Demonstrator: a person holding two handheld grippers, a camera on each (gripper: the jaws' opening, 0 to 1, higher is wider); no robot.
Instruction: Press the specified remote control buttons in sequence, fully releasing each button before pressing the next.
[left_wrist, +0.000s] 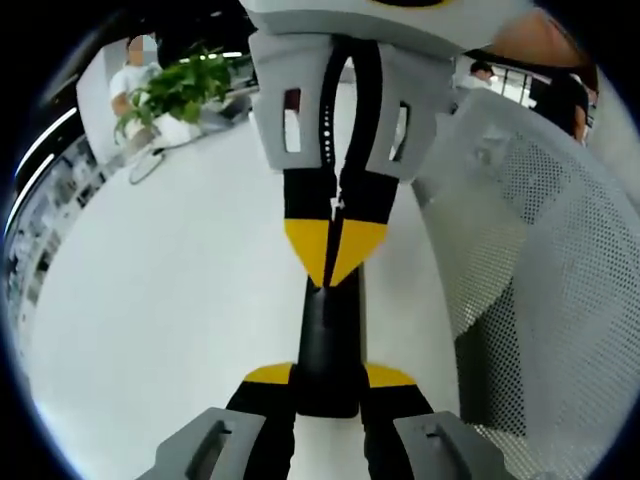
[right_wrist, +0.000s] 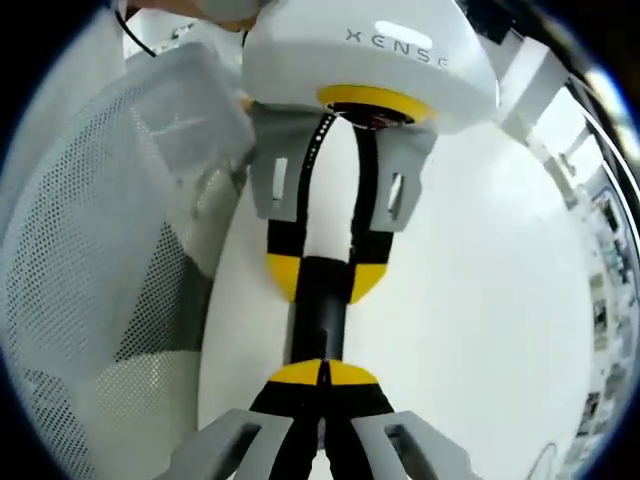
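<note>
Remote (left_wrist: 328, 345), black, slim: sitting mid-view over the white table (left_wrist: 180, 300). The left gripper (left_wrist: 330, 378) is pinching its sides; the right gripper (left_wrist: 335, 250), tips pressed together, is touching its far end. A plant (left_wrist: 185, 85) is standing far left and a mesh chair (left_wrist: 540, 250) at right.

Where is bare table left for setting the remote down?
Bare white table lies between the plant and the left gripper. Crowded beside the mesh chair and where the right gripper meets the remote.
</note>
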